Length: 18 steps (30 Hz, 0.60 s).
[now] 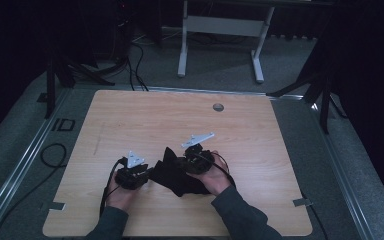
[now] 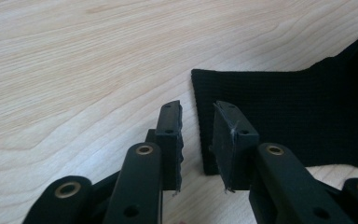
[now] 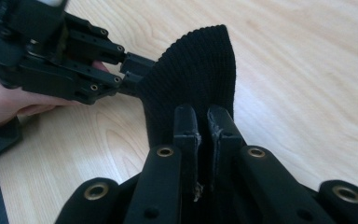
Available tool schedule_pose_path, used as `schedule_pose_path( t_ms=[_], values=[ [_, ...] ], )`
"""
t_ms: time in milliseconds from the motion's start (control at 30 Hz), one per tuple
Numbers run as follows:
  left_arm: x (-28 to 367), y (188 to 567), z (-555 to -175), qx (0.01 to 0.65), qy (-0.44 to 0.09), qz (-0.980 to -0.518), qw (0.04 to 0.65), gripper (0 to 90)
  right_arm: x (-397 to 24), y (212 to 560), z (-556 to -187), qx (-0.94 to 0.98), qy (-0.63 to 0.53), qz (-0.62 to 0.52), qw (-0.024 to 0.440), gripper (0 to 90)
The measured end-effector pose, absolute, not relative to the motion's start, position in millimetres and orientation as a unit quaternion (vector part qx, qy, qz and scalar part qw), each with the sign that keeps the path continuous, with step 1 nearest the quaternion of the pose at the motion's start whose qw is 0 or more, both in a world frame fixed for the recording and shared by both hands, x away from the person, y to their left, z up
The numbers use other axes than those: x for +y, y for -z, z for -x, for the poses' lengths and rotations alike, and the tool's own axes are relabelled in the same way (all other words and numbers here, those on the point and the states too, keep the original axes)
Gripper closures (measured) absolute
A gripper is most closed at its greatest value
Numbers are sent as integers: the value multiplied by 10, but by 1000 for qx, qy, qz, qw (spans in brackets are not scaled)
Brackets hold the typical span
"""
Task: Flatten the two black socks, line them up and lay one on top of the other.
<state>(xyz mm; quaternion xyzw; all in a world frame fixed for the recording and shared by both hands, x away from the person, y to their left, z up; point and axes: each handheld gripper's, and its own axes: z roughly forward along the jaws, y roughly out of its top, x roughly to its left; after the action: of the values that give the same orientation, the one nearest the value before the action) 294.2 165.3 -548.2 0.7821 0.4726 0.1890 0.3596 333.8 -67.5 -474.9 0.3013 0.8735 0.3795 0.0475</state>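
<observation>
Left hand-held gripper (image 2: pixel 198 140): low over the wooden surface (image 1: pixel 145 115), jaws parted, straddling the near edge of a black knitted cloth (image 2: pixel 289 116). One jaw outside the hem, the other over the fabric; nothing clamped yet. Same hand-held gripper seen in the right gripper view with its tips right at the cloth's edge; actual contact cannot be told.

Centre: cloth lying partly flat on the surface between both hands, one portion raised into a peak.

Right hand-held gripper (image 3: pixel 204 126): jaws closed on the cloth, pinching a raised fold, lifted slightly off the surface.

Step judged in hand: securing a second hold on the hem. Recommended: slide left jaws further over the edge so the ribbed band sits fully between the pads, then close squarely. Keep right hold steady and cloth lightly taut, so the hem does not curl away. Risk: shallow bite slipping off the knit.
</observation>
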Motion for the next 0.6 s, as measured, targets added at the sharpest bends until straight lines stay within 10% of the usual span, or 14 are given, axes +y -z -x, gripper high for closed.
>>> schedule_pose_path(
  t_ms=[600],
  values=[
    [1613, 5564, -2972, 477, -169, -801, 318, 873, -277, 5248, -3491, 876, -322, -360, 14, 835]
  ],
)
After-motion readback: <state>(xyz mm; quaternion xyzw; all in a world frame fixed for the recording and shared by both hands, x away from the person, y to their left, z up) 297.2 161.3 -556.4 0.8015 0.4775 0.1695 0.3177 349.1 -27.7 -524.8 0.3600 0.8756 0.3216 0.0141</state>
